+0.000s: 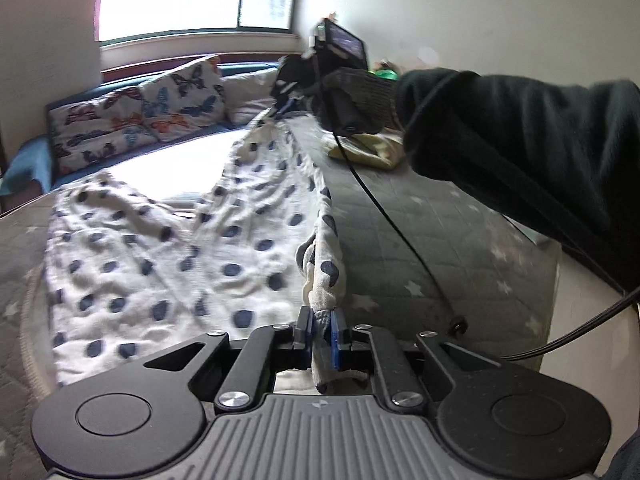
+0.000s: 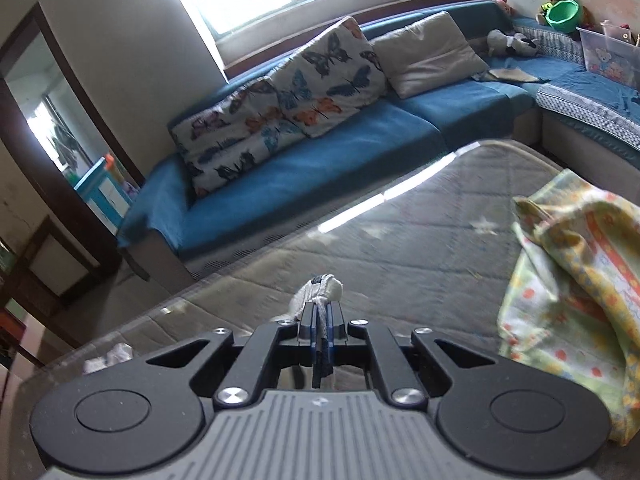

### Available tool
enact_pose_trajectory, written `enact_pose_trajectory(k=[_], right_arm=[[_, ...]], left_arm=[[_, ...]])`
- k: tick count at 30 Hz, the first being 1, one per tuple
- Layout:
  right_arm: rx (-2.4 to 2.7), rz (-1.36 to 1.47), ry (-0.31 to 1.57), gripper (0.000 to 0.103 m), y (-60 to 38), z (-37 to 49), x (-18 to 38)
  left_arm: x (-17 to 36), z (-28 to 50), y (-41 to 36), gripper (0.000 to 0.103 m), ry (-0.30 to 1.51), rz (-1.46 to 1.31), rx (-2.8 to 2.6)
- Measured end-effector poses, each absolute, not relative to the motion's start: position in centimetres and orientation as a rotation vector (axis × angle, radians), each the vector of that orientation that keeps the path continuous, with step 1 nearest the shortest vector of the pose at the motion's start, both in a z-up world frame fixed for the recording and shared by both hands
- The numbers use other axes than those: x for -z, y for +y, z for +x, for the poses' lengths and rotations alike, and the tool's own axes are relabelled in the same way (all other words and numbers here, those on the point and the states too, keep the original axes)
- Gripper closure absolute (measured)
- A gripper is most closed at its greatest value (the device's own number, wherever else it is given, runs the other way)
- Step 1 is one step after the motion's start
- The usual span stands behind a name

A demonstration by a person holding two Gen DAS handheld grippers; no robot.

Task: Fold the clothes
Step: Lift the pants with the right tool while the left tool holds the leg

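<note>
A white garment with dark blue dots (image 1: 192,248) lies spread over the grey quilted mattress (image 1: 420,216). My left gripper (image 1: 322,326) is shut on one edge of it at the near end. The same edge runs taut away to my right gripper (image 1: 280,109), held by a gloved hand (image 1: 352,98) in a dark sleeve, which pinches the far end. In the right wrist view my right gripper (image 2: 322,312) is shut on a small bunch of the white dotted cloth (image 2: 318,290), just above the mattress (image 2: 400,240).
A yellow-green patterned cloth (image 2: 572,280) lies bunched on the mattress to the right, seen also as a yellow cloth (image 1: 368,152). A blue sofa (image 2: 320,148) with butterfly cushions (image 2: 288,108) stands beyond the mattress edge. A black cable (image 1: 400,232) trails over the mattress.
</note>
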State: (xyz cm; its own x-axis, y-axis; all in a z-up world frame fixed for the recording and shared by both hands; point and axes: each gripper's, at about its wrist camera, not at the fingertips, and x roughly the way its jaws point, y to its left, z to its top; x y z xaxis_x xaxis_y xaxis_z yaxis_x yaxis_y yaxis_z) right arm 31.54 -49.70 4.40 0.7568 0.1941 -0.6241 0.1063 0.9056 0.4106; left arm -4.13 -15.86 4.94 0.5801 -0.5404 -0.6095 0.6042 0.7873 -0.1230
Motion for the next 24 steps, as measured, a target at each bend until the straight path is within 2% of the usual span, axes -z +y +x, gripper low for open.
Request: enact_pose_trajectory(k=[7, 14, 24], right_arm=[[-0.085, 0.47, 0.657, 0.099, -47.2, 32.0, -7.8], [-0.146, 0.441, 0.632, 0.1, -40.1, 33.6, -9.3], [-0.244, 0.317, 0.677, 0.1, -27.8, 36.3, -7.0]], left_arm=[[-6.2, -4.5, -11.6, 0.094, 0.653, 0.005, 0.592], [-7.0, -5.1, -7.5, 0.094, 0.631, -0.085, 0.52], [-5.3, -5.6, -2.2, 0.094, 0.657, -0.218, 0.443]])
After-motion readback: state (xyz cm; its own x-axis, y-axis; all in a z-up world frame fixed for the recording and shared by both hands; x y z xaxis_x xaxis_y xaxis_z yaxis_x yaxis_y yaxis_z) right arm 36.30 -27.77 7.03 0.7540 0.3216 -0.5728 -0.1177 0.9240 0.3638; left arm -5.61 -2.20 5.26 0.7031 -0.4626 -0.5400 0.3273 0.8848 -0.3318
